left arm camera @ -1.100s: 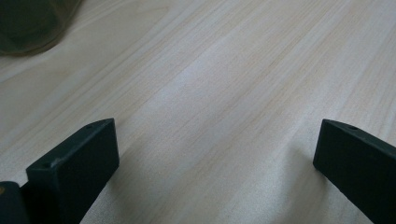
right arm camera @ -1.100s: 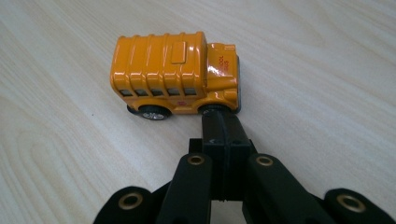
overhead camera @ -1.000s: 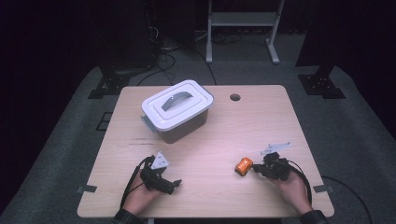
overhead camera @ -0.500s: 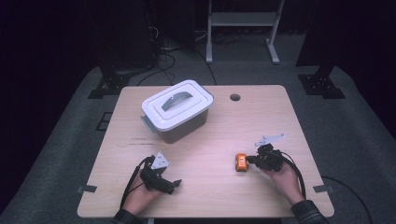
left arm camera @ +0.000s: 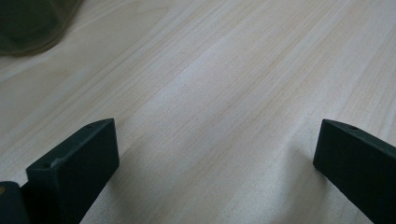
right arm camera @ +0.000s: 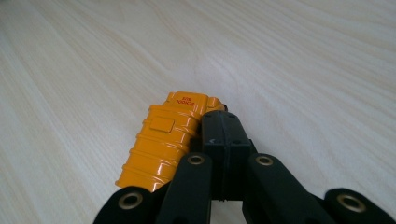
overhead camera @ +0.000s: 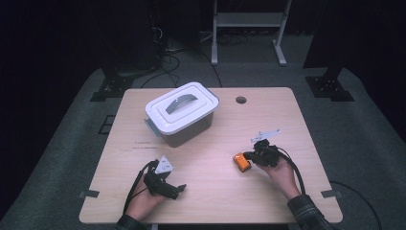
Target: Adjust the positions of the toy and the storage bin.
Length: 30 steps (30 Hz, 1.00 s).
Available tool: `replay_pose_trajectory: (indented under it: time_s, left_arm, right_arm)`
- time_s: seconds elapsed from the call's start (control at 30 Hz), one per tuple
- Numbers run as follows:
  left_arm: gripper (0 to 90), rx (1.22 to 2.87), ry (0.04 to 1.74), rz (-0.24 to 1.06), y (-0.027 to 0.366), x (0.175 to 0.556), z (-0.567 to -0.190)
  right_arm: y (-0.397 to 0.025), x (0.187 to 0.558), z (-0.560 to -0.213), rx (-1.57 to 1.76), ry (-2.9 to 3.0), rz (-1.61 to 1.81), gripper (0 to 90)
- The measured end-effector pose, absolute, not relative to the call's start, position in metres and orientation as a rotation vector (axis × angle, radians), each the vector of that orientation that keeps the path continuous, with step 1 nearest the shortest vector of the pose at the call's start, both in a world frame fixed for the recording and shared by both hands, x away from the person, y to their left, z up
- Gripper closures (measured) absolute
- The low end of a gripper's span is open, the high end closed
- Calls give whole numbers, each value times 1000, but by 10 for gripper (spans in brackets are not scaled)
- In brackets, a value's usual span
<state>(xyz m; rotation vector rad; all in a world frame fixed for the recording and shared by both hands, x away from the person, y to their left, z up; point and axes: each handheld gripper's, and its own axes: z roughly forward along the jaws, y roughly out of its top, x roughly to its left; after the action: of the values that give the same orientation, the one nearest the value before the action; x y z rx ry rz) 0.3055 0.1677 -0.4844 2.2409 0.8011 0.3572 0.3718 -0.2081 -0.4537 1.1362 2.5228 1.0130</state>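
The right gripper point(overhead camera: 250, 157) lies low on the table point(overhead camera: 287, 124), its 2 jaws pressed together with nothing between them, beside the orange toy school bus point(right arm camera: 166, 135) (roof up, touching 1 jaw's side), probably nudging it rather than gripping. The left gripper point(overhead camera: 178, 190) rests near the front edge, jaws wide apart, idle. The lidded box point(overhead camera: 182, 112) sits behind.

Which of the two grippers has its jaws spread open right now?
The left gripper: its jaws stand wide apart over bare table. The right gripper has its jaws shut together beside the orange toy school bus.
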Motion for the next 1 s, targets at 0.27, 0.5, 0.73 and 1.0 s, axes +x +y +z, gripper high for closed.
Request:
replay_pose_trajectory:
  time_s: [0.27,0.5,0.73,1.0]
  left_arm:
    - [0,2241,801,357,168,306,-484]
    - [0,2240,803,356,168,305,-484]
    - [0,2240,803,356,168,305,-484]
    - [0,2237,805,355,167,305,-485]
  right_arm:
    - [-211,374,-453,1147,2502,1012,886]
    - [-217,368,-442,1184,2451,1064,626]
    - [-218,362,-436,1228,2420,1109,480]
    - [-204,356,-441,1216,2462,1094,459]
